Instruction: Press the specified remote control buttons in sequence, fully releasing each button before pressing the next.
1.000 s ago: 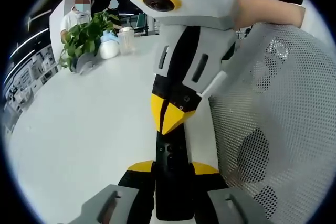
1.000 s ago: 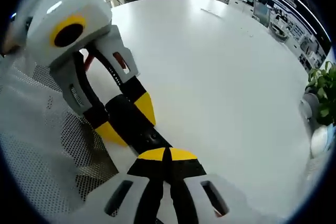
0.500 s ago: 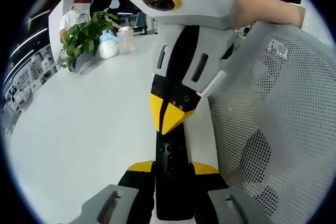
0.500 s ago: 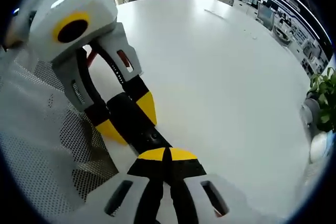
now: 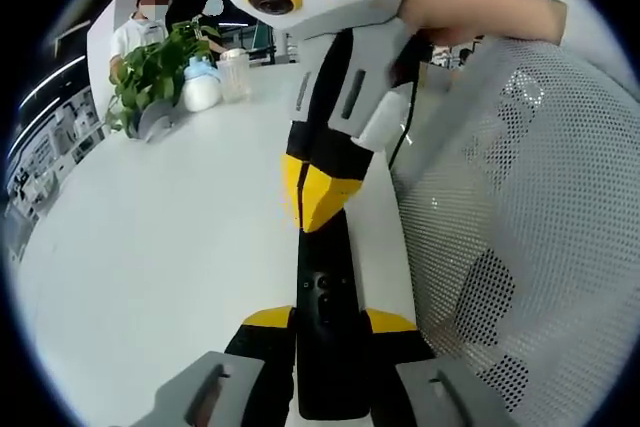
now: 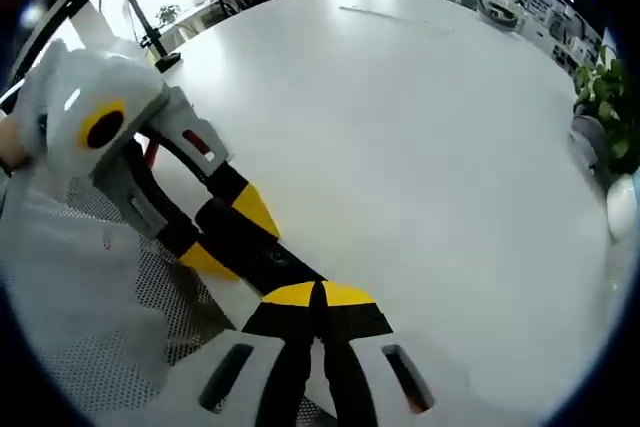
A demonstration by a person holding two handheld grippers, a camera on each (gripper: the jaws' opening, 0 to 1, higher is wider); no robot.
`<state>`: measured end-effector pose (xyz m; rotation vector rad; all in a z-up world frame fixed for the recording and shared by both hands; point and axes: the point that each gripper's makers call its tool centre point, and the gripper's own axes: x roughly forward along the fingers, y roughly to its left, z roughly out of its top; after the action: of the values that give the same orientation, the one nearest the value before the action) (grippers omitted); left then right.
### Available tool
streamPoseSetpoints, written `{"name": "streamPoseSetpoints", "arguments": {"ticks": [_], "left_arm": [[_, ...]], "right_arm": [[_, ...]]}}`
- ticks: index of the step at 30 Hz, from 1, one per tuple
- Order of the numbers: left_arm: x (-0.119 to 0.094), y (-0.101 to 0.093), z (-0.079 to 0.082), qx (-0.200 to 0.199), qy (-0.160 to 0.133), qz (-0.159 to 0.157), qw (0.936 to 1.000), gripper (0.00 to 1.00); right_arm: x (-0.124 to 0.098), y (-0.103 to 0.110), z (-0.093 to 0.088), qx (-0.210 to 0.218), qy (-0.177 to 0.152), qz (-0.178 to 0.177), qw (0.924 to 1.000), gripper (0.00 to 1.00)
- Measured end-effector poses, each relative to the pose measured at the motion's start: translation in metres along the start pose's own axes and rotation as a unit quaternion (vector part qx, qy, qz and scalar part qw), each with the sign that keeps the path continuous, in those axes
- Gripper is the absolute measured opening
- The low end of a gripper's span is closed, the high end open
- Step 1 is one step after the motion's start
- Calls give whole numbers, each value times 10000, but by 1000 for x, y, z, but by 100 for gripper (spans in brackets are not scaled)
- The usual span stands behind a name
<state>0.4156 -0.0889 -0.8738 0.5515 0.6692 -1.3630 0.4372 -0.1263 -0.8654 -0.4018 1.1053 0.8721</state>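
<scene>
No legible text, labels or nos. anywhere; remote (image 5: 325,332) button marks too blurred.

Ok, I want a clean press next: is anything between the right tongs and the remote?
Nothing visible does. The shut right tongs point at the far end of the remote, which is clamped in the left tongs; no object sits between them.

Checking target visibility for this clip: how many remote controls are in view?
1. The black remote is gripped between the jaws of the left tool, with the closed right tool pointing down at it. The mesh chair back could hide others.
</scene>
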Motion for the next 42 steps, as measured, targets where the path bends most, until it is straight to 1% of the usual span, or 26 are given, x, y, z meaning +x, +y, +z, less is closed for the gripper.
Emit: {"name": "streamPoseSetpoints", "arguments": {"ticks": [2,5,8,15,16,18,19,22,25,27,28,31,36,39,42], "left_arm": [[0,0,0,3,-4,-2,10000,25],[0,0,0,25,4,-15,10000,26],[0,0,0,32,3,-25,10000,25],[0,0,-1,20,-28,-23,10000,25],[0,0,-1,22,-27,-23,10000,25],[0,0,0,29,-20,-28,10000,25],[0,0,0,30,-19,-29,10000,25],[0,0,-1,16,-31,-22,10000,25],[0,0,-1,13,-35,-22,10000,25],[0,0,-1,2,-39,-25,10000,25],[0,0,-1,-6,-41,-28,10000,25],[0,0,-1,-12,-38,-44,10000,25],[-1,1,-1,-128,-78,-72,9999,25],[-1,1,-1,-122,-74,-73,9999,25],[-1,0,-1,-72,-53,-74,9999,25]], "right_arm": [[2,-1,-3,-41,69,-46,10000,0],[1,-3,-2,-51,52,-74,9999,0],[1,1,-1,-211,69,-48,9997,0],[3,2,0,-567,91,-146,9982,0],[3,2,0,-621,126,-160,9979,0],[3,2,0,-965,335,-243,9945,0],[4,3,0,-1171,451,-314,9916,0],[5,3,0,-1482,700,-476,9853,0],[6,2,1,-1401,720,-457,9865,0],[5,2,1,-901,556,-320,9939,0],[4,1,1,-616,404,-226,9970,0],[4,0,2,-289,88,-55,9995,0],[6,0,4,-173,31,-16,9998,0],[6,0,4,-116,33,-33,9999,0],[6,3,4,-238,100,-55,9997,0]]}}
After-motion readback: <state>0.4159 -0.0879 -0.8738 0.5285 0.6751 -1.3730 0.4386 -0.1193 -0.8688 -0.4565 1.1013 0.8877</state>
